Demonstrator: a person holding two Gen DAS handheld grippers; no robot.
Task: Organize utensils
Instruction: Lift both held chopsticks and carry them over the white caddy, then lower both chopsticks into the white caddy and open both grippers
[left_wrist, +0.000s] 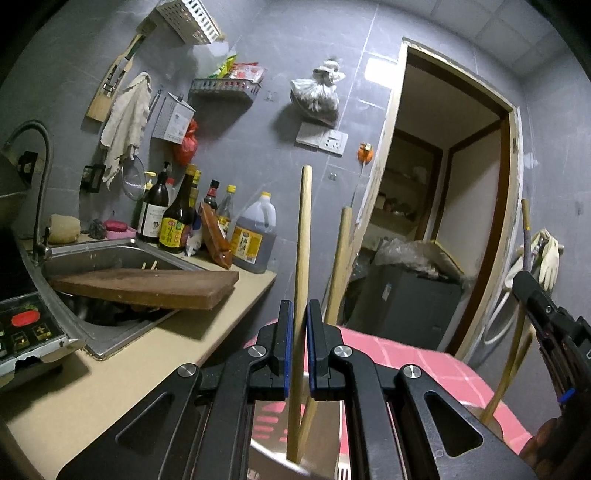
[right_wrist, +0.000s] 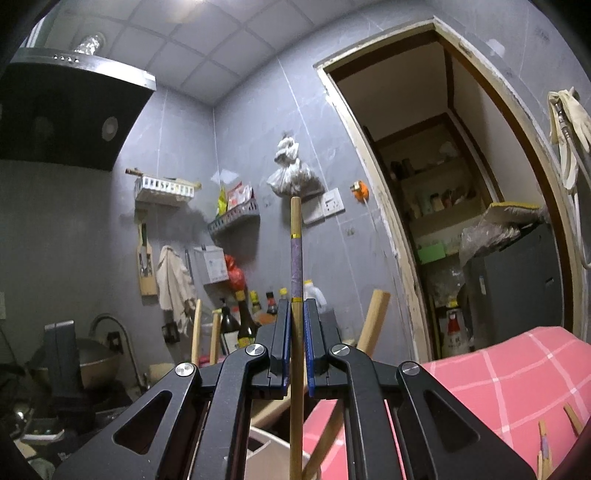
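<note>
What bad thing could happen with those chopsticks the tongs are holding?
The left tongs pinch a plain chopstick well below its top, so it could swing or slip out.

The right tongs hold a purple-banded chopstick upright; the right tongs show close by in the left view, so the two sticks might knock together.

Other chopsticks lean loosely in the container below and could get bumped over.

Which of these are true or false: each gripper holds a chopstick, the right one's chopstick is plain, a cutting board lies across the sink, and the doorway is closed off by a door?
1. Each gripper holds a chopstick: true. The left gripper and right gripper each clamp one.
2. The right chopstick is plain: false, it has a purple band.
3. A cutting board lies across the sink: true.
4. A door closes off the doorway: false, it stands open.
</note>
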